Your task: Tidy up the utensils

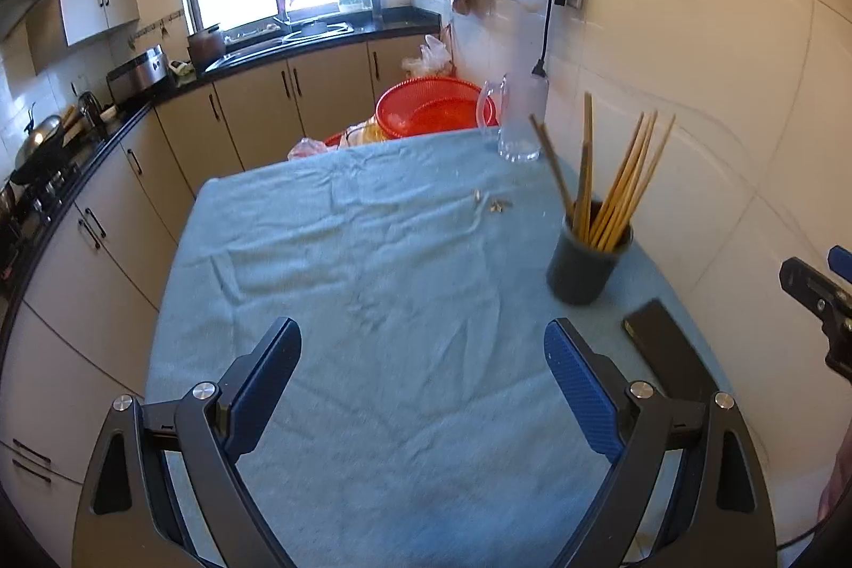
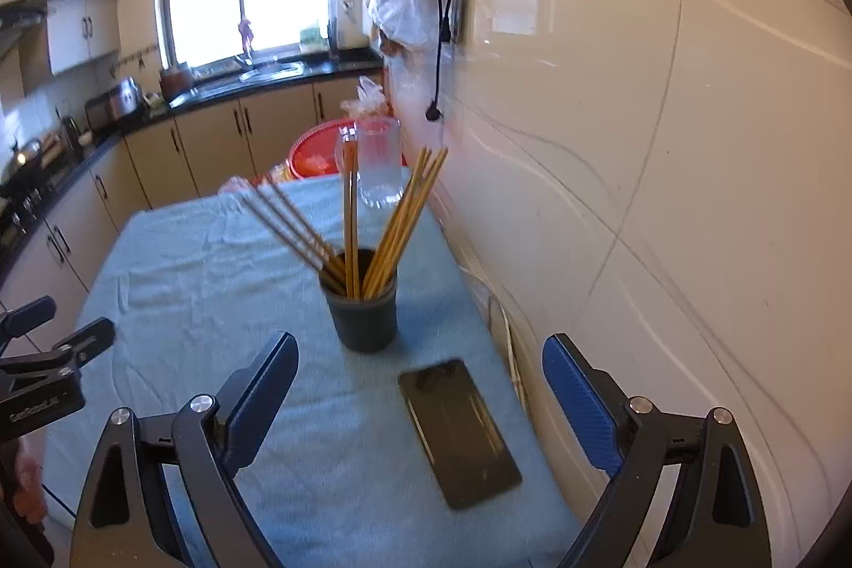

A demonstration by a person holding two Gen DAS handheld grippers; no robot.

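Blue-padded and spread wide, the jaws of the left gripper (image 1: 420,387) filled the bottom of the left wrist view with nothing between them, tilted down over the wrinkled light-blue cloth (image 1: 346,280) that covered the surface. At the right edge of that view, part of the right gripper (image 1: 822,296) showed, near the white tiled wall (image 1: 719,89).

In the right wrist view, the right gripper (image 2: 420,387) likewise had its jaws wide apart and held nothing; they also pointed down at the cloth. Between them and slightly ahead lay a flat black smartphone (image 2: 460,429), face up on the cloth. Just beyond it, in the middle of the frame, stood the dark grey round cup (image 2: 365,312) with the long wooden chopsticks (image 2: 351,216) upright in it, fanned out left, centre and right.

Farther back, a clear glass mug (image 2: 378,163) stood near the far edge of the surface beside the wall, with a red plastic basket (image 2: 314,153) behind it. A few small scraps (image 1: 495,203) lay on the cloth in the middle of the left wrist view.
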